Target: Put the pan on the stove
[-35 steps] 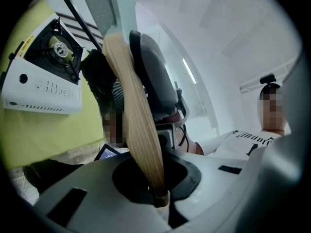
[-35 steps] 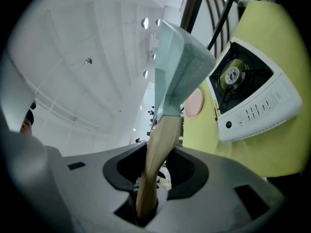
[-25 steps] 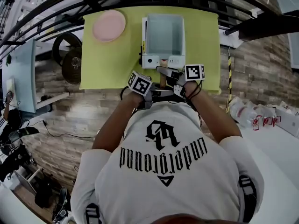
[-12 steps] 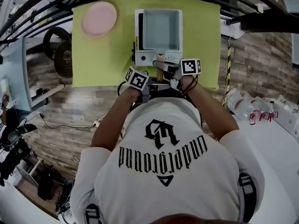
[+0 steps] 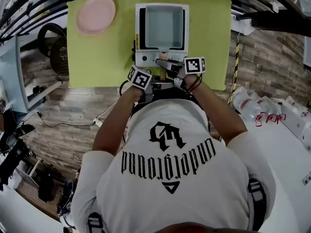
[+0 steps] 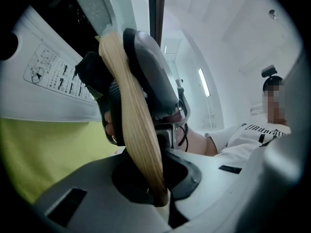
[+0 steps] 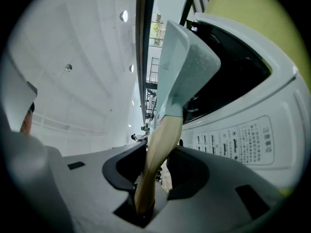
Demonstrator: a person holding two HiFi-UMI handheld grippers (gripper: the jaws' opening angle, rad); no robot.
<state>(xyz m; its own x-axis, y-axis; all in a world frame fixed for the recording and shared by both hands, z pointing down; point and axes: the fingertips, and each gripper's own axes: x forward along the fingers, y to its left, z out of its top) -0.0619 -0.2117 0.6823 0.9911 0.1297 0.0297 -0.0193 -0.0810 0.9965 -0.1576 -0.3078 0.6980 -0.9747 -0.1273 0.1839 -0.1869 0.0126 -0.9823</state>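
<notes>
- Nearest, left gripper [image 6: 160, 181]: jaws almost together, pinching the end of the pan's wooden handle [image 6: 138, 130].
- Just beside it, right gripper [image 7: 146, 188]: jaws partway apart, clamped on the same handle further along towards the pan.
- Beyond both, pale blue square pan [image 5: 164, 27] over the white stove [image 5: 146, 60]; resting on it or not, impossible to tell.
- Under the stove, yellow-green table [image 5: 97, 57].
- Farthest, at the table's far left corner, pink plate [image 5: 95, 7], well apart from the stove.

Pale blue pan [image 5: 164, 27] with tan wood-grain handle [image 6: 138, 130], white stove [image 5: 146, 59], lime-green table [image 5: 102, 57], pink plate [image 5: 95, 7] left of the stove.
</notes>
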